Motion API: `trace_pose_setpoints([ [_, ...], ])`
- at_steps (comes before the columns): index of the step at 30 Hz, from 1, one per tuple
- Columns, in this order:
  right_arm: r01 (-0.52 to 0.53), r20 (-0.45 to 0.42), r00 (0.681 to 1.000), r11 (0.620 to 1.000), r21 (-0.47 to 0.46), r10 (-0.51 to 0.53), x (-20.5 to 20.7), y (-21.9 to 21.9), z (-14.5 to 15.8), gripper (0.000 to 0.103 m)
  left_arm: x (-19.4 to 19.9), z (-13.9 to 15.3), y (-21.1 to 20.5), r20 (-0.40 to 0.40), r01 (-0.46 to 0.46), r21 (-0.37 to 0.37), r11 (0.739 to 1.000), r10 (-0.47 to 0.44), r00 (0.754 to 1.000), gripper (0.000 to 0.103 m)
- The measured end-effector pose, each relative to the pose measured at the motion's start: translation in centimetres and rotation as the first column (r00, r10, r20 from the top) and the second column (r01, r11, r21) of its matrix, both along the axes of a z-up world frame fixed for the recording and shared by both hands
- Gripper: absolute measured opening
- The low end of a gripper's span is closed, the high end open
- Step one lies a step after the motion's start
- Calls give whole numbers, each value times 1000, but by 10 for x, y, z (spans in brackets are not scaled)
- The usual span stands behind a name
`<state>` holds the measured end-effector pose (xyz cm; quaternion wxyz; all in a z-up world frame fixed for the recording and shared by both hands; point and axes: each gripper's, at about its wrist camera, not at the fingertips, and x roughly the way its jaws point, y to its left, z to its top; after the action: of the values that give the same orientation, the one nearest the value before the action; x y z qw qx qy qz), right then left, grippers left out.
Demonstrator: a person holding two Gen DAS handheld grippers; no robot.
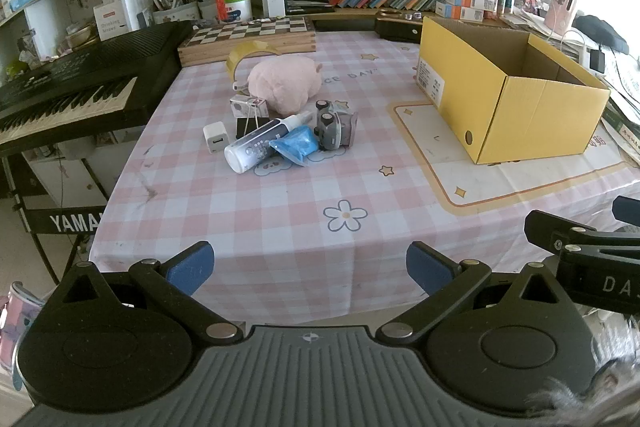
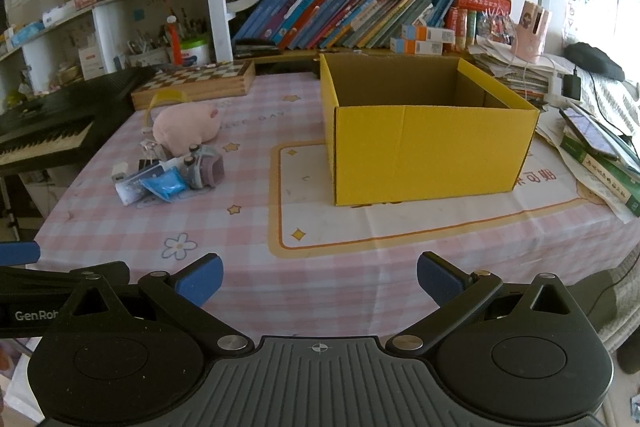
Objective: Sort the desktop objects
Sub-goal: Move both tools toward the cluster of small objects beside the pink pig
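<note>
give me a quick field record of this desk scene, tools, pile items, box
left tool: open, holding nothing, hovering over the near table edge
right tool: open, holding nothing, facing the box
box: yellow cardboard box, open top, upright on the table's right side; what shows of the inside looks empty
pile: pink plush, spray bottle lying on its side, blue pouch, grey toy car, white charger, binder clip, tape roll
pile position: left of the box, apart from it
surface: pink checked tablecloth
</note>
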<state>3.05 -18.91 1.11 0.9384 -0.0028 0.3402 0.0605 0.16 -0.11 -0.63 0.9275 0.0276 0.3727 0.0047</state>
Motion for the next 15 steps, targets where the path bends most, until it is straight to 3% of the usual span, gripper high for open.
trace_pose_setpoints([
  [15, -1, 3, 1000, 1000, 0, 1, -1, 2, 0, 103, 0, 0, 0, 0, 0, 1, 1000, 0, 1000, 103],
])
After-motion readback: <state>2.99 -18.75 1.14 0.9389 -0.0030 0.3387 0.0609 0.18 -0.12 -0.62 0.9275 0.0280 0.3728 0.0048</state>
